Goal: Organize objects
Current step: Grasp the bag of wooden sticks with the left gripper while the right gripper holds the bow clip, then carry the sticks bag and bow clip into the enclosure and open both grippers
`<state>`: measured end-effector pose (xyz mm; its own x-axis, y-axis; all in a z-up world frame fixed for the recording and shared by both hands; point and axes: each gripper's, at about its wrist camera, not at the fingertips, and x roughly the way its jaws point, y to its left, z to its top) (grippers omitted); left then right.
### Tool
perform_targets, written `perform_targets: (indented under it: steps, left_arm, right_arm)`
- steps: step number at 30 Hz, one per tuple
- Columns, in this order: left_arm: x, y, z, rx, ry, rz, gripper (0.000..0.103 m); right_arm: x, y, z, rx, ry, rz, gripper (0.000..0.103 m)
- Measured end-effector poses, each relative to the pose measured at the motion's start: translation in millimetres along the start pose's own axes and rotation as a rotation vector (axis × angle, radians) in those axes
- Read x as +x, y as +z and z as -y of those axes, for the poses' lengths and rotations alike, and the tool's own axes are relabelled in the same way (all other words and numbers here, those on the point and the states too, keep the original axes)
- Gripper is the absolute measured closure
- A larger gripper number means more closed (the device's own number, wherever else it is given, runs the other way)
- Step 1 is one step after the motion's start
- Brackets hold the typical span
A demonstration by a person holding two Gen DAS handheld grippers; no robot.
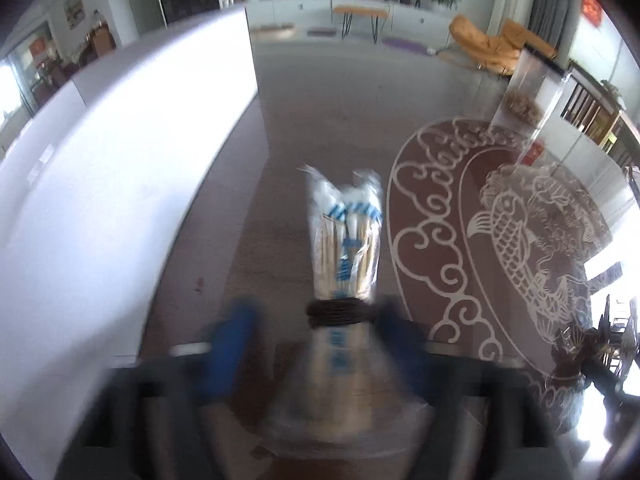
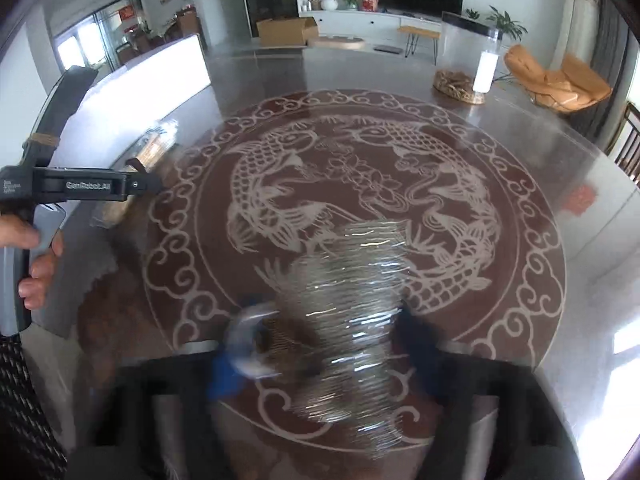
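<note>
In the left wrist view my left gripper (image 1: 316, 320) is shut on a bundle of wrapped chopsticks (image 1: 344, 240) in clear plastic with blue print, bound by a dark band, held above the glass table (image 1: 480, 240). The same bundle (image 2: 154, 148) and the left gripper (image 2: 148, 176) show at the left of the right wrist view. My right gripper (image 2: 332, 320) is shut on a stack of clear plastic cups (image 2: 352, 292), blurred by motion, above the table's fish pattern (image 2: 360, 184).
A white counter (image 1: 120, 160) runs along the left. A clear acrylic box (image 2: 468, 52) with a woven basket (image 2: 458, 84) and a white cylinder (image 2: 485, 70) stands at the table's far right. A dark vase (image 1: 568, 384) stands near the right edge.
</note>
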<state>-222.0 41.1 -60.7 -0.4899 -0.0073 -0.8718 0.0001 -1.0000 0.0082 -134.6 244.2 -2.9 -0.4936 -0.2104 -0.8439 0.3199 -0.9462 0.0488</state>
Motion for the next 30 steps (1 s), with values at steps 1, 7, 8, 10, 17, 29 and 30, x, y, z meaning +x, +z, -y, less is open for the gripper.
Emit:
perform_targets:
  steps: [1,7,8,10,17,29,30]
  left_arm:
    - [-4,-6,-2,0.0,0.004,0.004,0.075]
    - [-49,-60,-27,-0.095,-0.168,0.129,0.075]
    - [-60,-69,-31,-0.112,-0.183,0.15,0.075]
    - [-81,-78,-40,-0.15,-0.213,0.183,0.075]
    - [-172,-63,-97,-0.227,-0.207,0.328,0.075]
    - [-141,-69,-247,-0.374,0.051,0.083,0.075]
    - [-134,-71,-248,-0.377,0.05,0.063,0.075]
  right_arm:
    - [-3,0,3,0.018,0.008,-0.008,0.05]
    - [-38,-4,13,0.044,0.031,0.024,0.05]
    - [-44,-5,12,0.04,0.036,0.03,0.05]
    - [-54,-3,5,0.029,0.053,0.039,0.05]
    - [-82,39,-60,-0.075,0.158,0.11,0.05]
    - [-63,177,-291,-0.324,0.419,0.14,0.05]
    - [-48,187,-309,-0.329,0.424,0.108,0.05]
